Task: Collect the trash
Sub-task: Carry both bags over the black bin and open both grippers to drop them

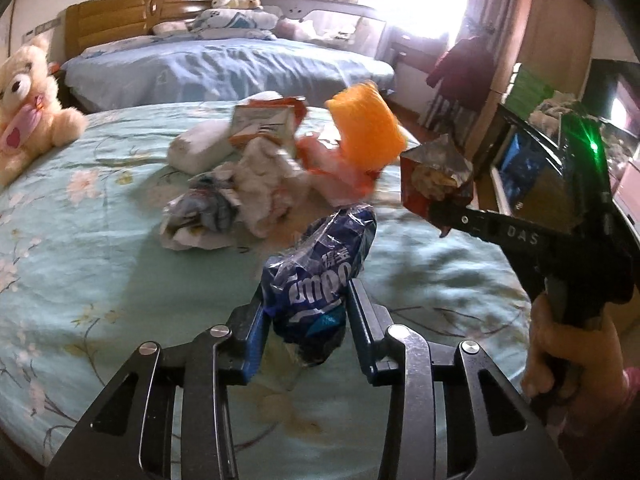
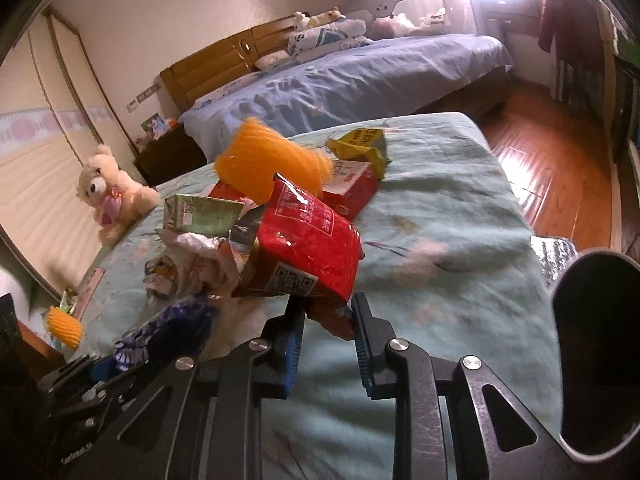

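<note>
Black linkage arms fill the bottom of both wrist views. Beyond them spreads the bed [image 1: 80,280] with its pale green floral sheet, which carries everything. A cream teddy bear [image 1: 24,112] sits at its far left edge. Toward the bed's middle lies the trash heap: an orange foam net [image 1: 366,128] standing tallest, a green-and-white carton [image 2: 200,214] beside crumpled white paper [image 1: 264,184], a red box [image 2: 352,188] and a yellow wrapper [image 2: 360,148] nearer the far right corner. The left gripper [image 1: 306,304] is clenched on a blue tissue wrapper [image 1: 320,276], lifted off the sheet. The right gripper [image 2: 326,320] grasps a torn red snack bag [image 2: 308,248] by its lower end, held above the heap's near side.
</note>
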